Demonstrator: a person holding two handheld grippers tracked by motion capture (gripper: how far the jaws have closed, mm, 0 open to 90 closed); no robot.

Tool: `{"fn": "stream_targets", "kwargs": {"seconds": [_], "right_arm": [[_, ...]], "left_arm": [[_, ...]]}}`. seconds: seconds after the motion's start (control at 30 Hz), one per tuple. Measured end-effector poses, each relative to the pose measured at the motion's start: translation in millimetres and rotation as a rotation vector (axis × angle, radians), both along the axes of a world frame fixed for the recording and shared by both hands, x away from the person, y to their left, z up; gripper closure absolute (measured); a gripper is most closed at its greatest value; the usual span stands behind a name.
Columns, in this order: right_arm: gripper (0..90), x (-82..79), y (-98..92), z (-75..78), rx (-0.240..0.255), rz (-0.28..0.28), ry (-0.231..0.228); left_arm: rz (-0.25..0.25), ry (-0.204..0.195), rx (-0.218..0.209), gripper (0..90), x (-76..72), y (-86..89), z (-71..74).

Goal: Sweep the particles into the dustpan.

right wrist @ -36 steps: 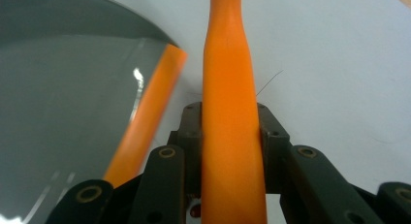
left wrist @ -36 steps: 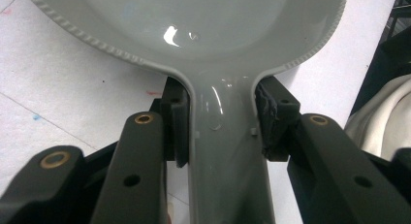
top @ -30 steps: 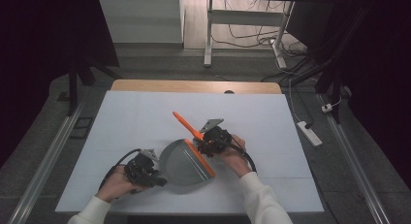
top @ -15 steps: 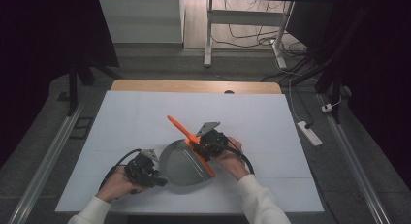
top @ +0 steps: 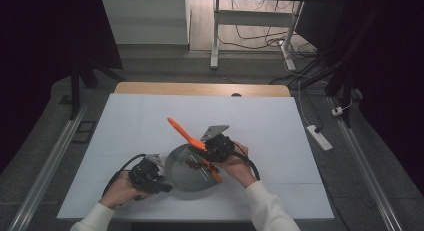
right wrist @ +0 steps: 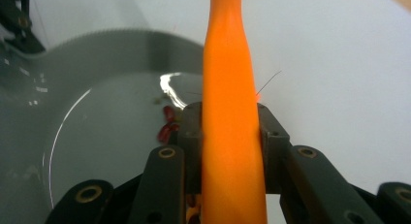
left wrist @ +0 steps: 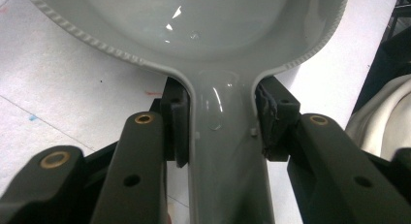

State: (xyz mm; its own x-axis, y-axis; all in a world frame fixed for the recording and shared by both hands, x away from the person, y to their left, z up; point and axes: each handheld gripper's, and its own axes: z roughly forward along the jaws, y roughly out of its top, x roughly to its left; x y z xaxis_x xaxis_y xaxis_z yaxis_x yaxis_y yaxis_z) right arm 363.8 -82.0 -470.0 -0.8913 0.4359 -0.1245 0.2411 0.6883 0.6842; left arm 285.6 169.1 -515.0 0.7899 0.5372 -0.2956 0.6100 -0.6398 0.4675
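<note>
In the left gripper view the pan [left wrist: 213, 35] runs off the top edge and its handle [left wrist: 223, 151] off the bottom, under the jaws. In the right gripper view the orange tool [right wrist: 230, 136] is cut at top and bottom, so neither end can be told, and it covers part of the small red bits [right wrist: 167, 127], too blurred to name
</note>
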Motion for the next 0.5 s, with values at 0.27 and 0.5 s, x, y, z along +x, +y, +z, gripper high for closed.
{"fn": "stream_targets", "kwargs": {"seconds": [0.27,0.5], "right_arm": [[69.8,6.9,-18.7,4.8,0.012,-0.066,-0.011],[69.8,18.1,-31.3,1.7,0.011,-0.14,-0.005]], "left_arm": [[0.003,0.0,-0.002,61.7,-0.2,-0.3,-0.3],[0.004,-0.001,-0.001,61.7,-0.3,-0.4,-0.4]]}}
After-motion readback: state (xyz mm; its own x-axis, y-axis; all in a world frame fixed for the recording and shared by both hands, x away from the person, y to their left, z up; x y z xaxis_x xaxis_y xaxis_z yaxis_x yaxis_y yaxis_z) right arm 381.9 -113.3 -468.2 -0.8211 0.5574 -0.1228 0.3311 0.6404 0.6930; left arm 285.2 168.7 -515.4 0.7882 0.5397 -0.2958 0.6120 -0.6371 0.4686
